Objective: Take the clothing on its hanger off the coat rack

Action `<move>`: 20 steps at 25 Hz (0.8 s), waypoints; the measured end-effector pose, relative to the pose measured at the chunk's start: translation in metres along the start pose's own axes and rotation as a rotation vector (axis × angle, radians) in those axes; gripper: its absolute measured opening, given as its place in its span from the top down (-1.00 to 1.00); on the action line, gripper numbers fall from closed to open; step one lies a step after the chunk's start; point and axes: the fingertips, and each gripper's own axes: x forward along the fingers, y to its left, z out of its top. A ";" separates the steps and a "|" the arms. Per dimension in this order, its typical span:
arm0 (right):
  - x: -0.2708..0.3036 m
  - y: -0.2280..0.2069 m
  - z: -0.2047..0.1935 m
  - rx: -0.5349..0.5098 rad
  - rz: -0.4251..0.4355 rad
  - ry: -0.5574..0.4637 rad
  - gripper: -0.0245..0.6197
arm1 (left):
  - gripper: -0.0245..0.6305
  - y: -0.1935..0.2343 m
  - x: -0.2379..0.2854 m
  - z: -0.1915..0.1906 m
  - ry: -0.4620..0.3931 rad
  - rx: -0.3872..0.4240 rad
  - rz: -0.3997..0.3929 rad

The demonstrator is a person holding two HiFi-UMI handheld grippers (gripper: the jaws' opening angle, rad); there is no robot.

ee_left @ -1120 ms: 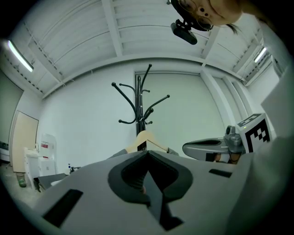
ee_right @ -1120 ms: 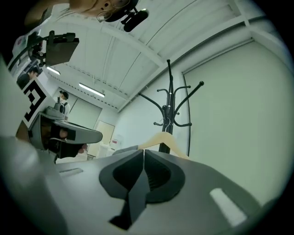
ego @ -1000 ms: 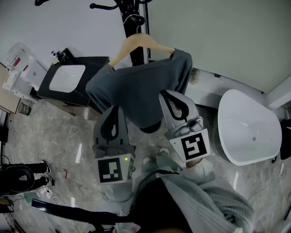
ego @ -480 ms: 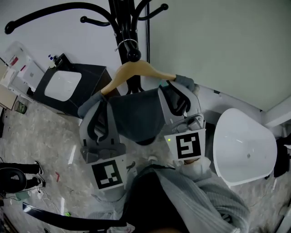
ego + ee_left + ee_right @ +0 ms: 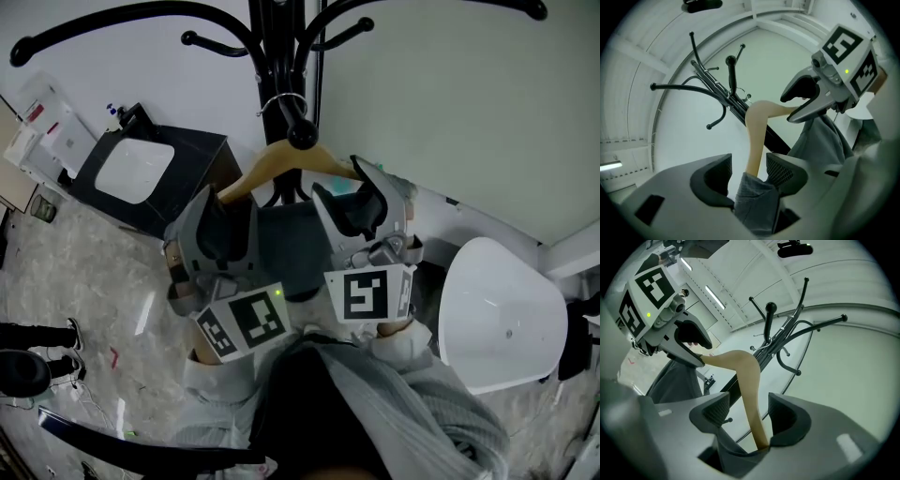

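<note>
Both sets of jaws are opening: left gripper (image 5: 750,180) and right gripper (image 5: 749,416) each straddle one arm of the pale wooden hanger (image 5: 754,136) carrying the grey cloth garment (image 5: 754,208).

A black cabinet (image 5: 204,155) with a white basin (image 5: 134,172) set in its top stands at the left, against the pale wall (image 5: 450,94). White boxes (image 5: 47,141) stand just beside it. At the right, a white tub (image 5: 502,314) sits on the grey marbled floor (image 5: 94,300). 2 dark shoes (image 5: 37,335) show at the left edge, with a small red scrap (image 5: 113,356) near them.
</note>
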 end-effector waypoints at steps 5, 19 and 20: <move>0.011 0.002 -0.012 -0.048 -0.006 0.068 0.23 | 0.28 0.000 0.015 -0.008 0.020 0.074 0.033; 0.024 -0.007 -0.016 -0.167 -0.095 0.116 0.60 | 0.59 -0.001 0.025 -0.006 0.029 0.124 -0.004; 0.023 -0.007 -0.016 -0.168 -0.102 0.112 0.60 | 0.59 -0.001 0.025 -0.005 0.020 0.126 -0.002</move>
